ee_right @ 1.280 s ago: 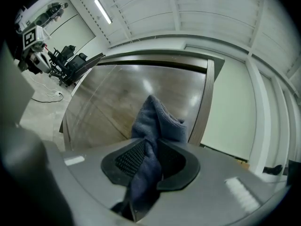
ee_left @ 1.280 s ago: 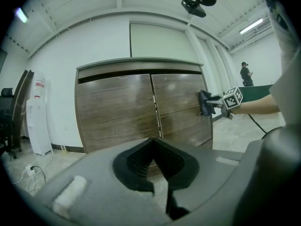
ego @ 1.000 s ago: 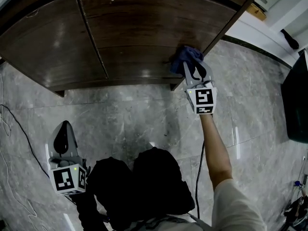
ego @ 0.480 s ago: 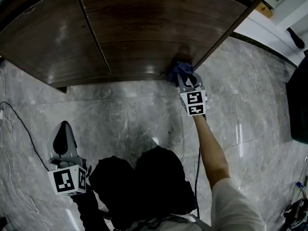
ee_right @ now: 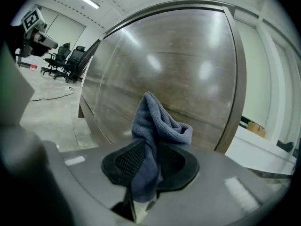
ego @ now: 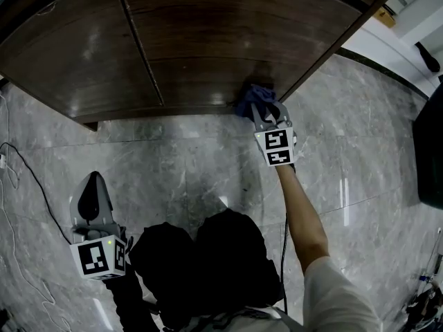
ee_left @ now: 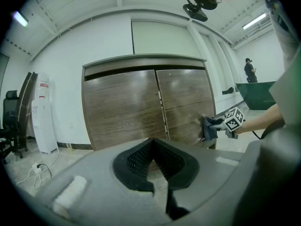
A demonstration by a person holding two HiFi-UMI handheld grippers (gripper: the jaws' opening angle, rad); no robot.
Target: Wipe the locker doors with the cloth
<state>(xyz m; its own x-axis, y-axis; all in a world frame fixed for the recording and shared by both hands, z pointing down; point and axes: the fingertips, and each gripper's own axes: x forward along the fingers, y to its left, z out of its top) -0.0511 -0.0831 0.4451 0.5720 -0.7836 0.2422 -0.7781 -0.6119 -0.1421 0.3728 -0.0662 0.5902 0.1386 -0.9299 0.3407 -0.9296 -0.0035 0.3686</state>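
Observation:
The locker is dark brown wood with two doors, a left door (ego: 62,54) (ee_left: 122,112) and a right door (ego: 208,40) (ee_left: 186,102) (ee_right: 188,69). My right gripper (ego: 265,113) (ee_left: 215,125) (ee_right: 151,150) is shut on a blue-grey cloth (ego: 250,97) (ee_left: 208,128) (ee_right: 153,126). It holds the cloth against the right door near its lower right corner, just above the floor. The cloth bunches up past the jaws and hangs down between them. My left gripper (ego: 91,185) (ee_left: 151,142) hangs low at the left, well back from the locker, jaws shut with nothing in them.
Grey marble floor (ego: 173,171) runs in front of the locker. A thin cable (ego: 28,178) trails at the left. A dark panel (ego: 429,151) stands at the right edge. Left of the locker are a white water dispenser (ee_left: 43,112) and an office chair (ee_left: 9,121).
My right gripper has slid the cloth down the right door to its bottom corner. The left gripper has stayed where it was.

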